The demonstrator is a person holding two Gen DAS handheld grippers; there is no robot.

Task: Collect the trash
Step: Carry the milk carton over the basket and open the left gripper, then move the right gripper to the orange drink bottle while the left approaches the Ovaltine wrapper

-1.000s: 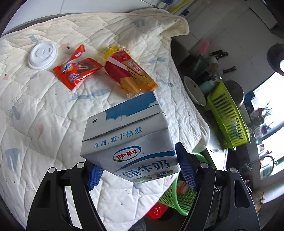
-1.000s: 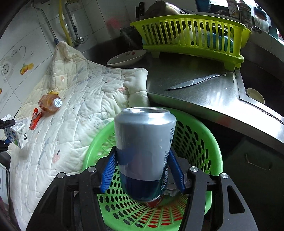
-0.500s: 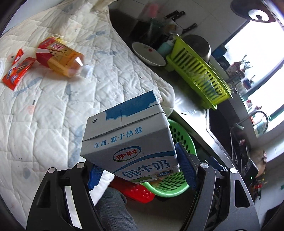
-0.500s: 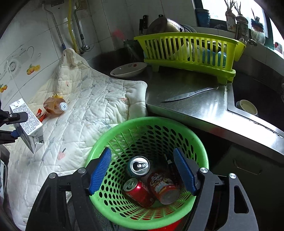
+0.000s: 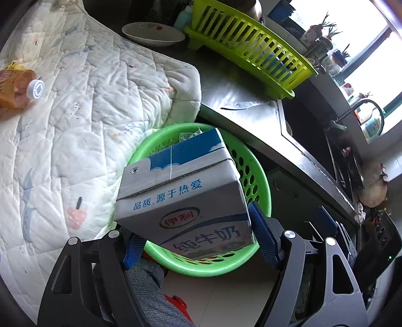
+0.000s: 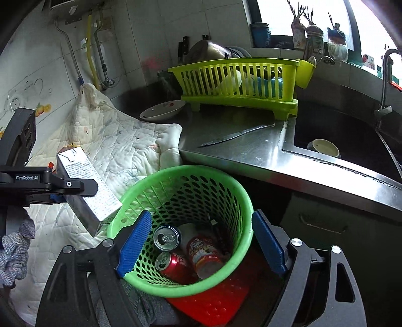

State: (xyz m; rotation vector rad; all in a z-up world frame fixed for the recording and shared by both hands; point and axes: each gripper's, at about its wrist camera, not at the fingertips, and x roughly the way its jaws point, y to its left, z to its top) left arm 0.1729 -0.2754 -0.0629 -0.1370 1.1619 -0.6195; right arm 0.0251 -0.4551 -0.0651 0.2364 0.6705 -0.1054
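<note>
White tiled wall (image 6: 140,45) far behind, pipes (image 6: 93,50) running down it. Steel table (image 6: 251,148) with sink (image 6: 351,135) right. Bright window (image 6: 326,15) far right.

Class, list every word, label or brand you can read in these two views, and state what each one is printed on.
"品质, 源于热爱" on the milk carton.
"伊利" on its oval logo.
"纯牛奶" along its lower face.
"GenRobot.AI" on the left gripper.
The fine print on the carton's side, the cans in the green basket and the bottle cap are too small or blurred to read.
</note>
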